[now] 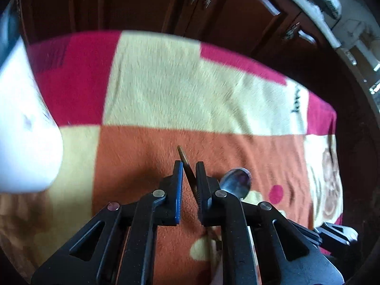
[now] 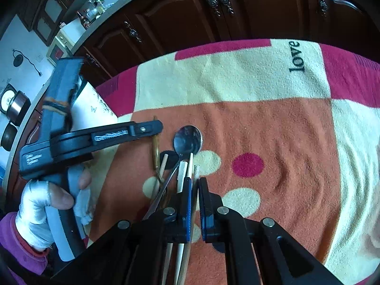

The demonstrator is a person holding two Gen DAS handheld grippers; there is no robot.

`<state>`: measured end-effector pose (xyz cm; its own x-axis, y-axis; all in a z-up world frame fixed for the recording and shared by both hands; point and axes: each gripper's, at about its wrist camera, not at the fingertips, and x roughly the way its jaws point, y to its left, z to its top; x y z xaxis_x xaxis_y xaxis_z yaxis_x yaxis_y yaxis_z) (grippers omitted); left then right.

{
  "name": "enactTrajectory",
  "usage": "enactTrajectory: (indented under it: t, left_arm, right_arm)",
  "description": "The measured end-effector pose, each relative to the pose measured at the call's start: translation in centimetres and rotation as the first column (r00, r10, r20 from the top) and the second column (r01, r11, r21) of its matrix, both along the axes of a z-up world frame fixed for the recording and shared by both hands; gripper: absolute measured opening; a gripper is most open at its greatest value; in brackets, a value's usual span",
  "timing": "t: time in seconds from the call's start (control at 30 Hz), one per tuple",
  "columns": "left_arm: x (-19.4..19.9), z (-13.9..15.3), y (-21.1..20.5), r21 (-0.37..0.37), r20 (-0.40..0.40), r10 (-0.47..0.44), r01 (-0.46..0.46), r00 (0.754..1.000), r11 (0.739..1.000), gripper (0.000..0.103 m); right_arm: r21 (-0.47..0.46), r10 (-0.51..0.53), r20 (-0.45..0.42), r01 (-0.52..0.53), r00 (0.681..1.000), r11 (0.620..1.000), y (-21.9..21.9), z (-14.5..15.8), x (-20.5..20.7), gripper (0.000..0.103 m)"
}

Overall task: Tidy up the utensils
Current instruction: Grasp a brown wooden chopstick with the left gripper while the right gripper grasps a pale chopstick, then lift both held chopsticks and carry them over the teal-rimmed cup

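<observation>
Surface: patchwork fleece blanket (image 2: 273,123) before dark cabinets (image 2: 180,16). Your left tool (image 1: 189,166) is clamped on a thin brownish utensil (image 1: 184,158), tip pointing far. Your right tool (image 2: 195,182) grips a slim clear stick (image 2: 196,173). Spoon (image 2: 187,140) lies between them, handle running near; right tool nearer.

Left hand-held gripper (image 1: 189,166) clamped on brown chopstick (image 1: 187,168), beside spoon (image 1: 236,181).
</observation>
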<state>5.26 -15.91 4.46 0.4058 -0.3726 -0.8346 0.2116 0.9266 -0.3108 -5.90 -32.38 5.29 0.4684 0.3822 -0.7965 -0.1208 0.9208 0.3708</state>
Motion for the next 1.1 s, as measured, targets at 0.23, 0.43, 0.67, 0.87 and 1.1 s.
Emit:
enactTrajectory:
  t: [0.23,0.43,0.67,0.87,1.1]
  left_arm:
    - [-1.7,4.5,1.6,-0.039,0.104,-0.055,0.059,0.993,0.997,0.006]
    - [-2.9,7.3,2.8,-0.036,0.190,-0.056,0.063,0.980,0.997,0.005]
    - [-3.8,9.7,3.9,-0.061,0.234,-0.063,0.079,0.970,0.995,0.005]
    - [-5.0,10.8,4.8,-0.057,0.255,-0.072,0.089,0.964,0.994,0.005]
    - [-6.1,12.8,6.1,-0.072,0.286,-0.071,0.095,0.956,0.993,0.005]
  right_arm:
    - [0.014,0.012,0.042,-0.012,0.999,1.000,0.3,1.9,-0.4,0.005]
    - [0.014,0.017,0.102,-0.018,0.995,1.000,0.7,4.2,-1.1,0.005]
    - [0.013,0.028,0.167,-0.030,0.986,0.999,1.7,6.9,-1.2,0.005]
    - [0.007,0.035,0.202,-0.037,0.979,0.999,2.3,8.3,-1.3,0.005]
    - [0.013,0.043,0.251,-0.048,0.967,0.999,2.7,10.5,-1.9,0.005]
